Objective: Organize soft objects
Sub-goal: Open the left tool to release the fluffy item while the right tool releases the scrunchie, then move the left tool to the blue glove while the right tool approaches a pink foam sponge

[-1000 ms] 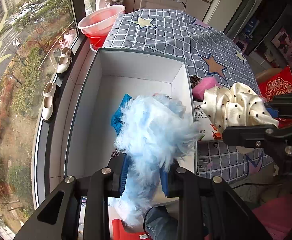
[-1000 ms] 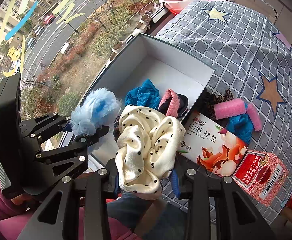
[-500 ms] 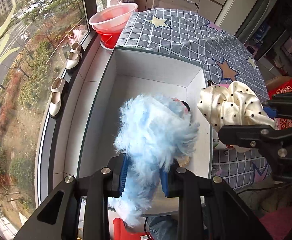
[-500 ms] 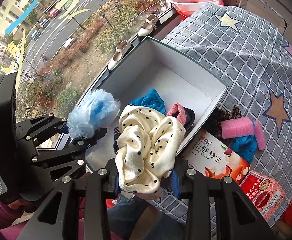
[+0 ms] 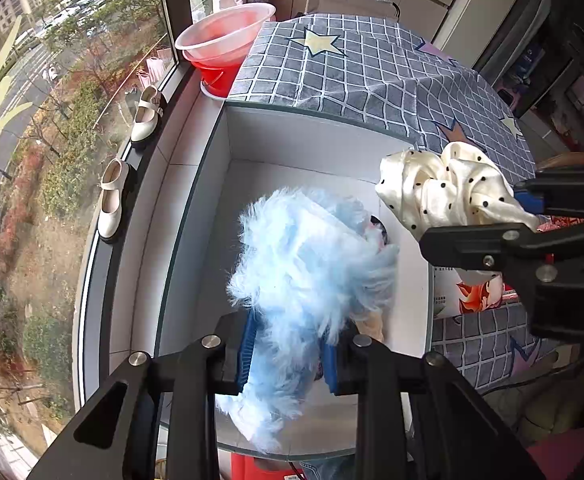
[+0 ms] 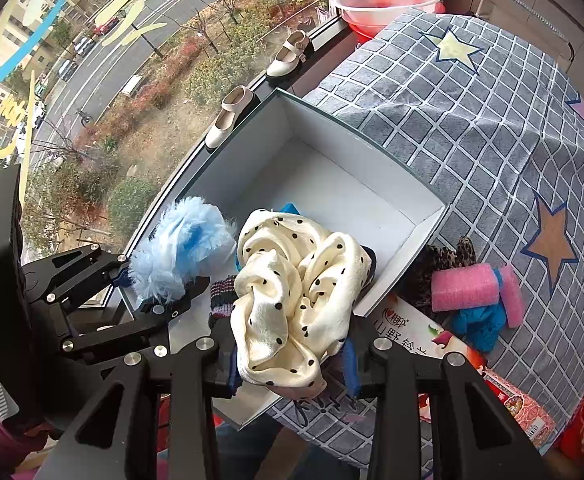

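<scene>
Both jaws grip: left gripper (image 5: 287, 354) on blue fluffy scrunchie (image 5: 312, 264), right gripper (image 6: 292, 364) on polka-dot scrunchie (image 6: 296, 288), now carried over white box (image 6: 344, 152), toward twelve o'clock.

Pale blue fluffy scrunchie (image 5: 312, 272), cream satin scrunchie (image 6: 292, 300) (black dots), white box (image 6: 332, 184), grey checked cloth (image 6: 472, 120) with stars.

light: bright diffuse daylight from window (image 5: 71, 80) at left | shadows: soft, faint inside white box (image 5: 316, 148) | glare: none strong | focus: sharp, no motion blur | distortion: heavy fisheye bend, dark vignette in corners of both views | right room side dim
</scene>
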Available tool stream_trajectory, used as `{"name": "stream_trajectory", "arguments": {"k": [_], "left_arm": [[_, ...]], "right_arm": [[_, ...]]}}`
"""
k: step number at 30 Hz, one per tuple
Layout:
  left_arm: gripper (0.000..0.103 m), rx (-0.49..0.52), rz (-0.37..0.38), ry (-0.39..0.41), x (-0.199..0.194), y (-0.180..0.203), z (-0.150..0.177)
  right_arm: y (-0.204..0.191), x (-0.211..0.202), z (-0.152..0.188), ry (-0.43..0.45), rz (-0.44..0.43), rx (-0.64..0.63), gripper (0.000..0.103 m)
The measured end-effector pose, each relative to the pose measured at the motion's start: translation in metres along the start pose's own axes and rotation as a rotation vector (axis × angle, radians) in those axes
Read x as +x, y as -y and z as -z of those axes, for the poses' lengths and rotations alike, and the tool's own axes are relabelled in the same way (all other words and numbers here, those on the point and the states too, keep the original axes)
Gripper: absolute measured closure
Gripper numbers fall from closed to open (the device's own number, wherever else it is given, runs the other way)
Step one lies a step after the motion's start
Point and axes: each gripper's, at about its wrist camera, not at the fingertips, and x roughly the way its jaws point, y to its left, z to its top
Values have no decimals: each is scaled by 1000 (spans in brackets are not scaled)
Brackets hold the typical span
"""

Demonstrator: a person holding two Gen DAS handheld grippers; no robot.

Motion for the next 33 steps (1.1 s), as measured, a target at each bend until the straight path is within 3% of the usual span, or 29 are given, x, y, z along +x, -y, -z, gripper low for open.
{"name": "stream_trajectory", "arguments": {"k": [8,11,13,14,15,16,17,23,27,33], "left_arm": [[69,7,-13,-15,5,2,-7],[54,17,-32,-14,5,4,-9],[35,18,-48,-13,5,4,-9],[32,17,-52,-13,5,5,-10],[28,16,-52,-16,5,5,-10],[25,15,-52,-22,5,5,-10],[24,12,-52,-24,6,6,-11],[13,-21,-68,-49,16,5,-16],[8,-68,12,-83,16,7,-24],[8,37,33,-63,0,44,-45]], "right_arm": [[6,8,-15,-10,-12,27,64],[8,10,-20,-10,-24,42,61],[10,9,-24,-6,-34,55,58],[11,9,-25,-5,-42,61,56],[12,9,-26,-5,-46,65,37],[13,8,-26,-3,-39,71,8],[15,7,-26,1,-28,79,1],[36,-5,-22,-2,-53,177,1],[62,-27,-9,-9,-123,280,1],[118,-68,25,-15,-154,424,1]]}}
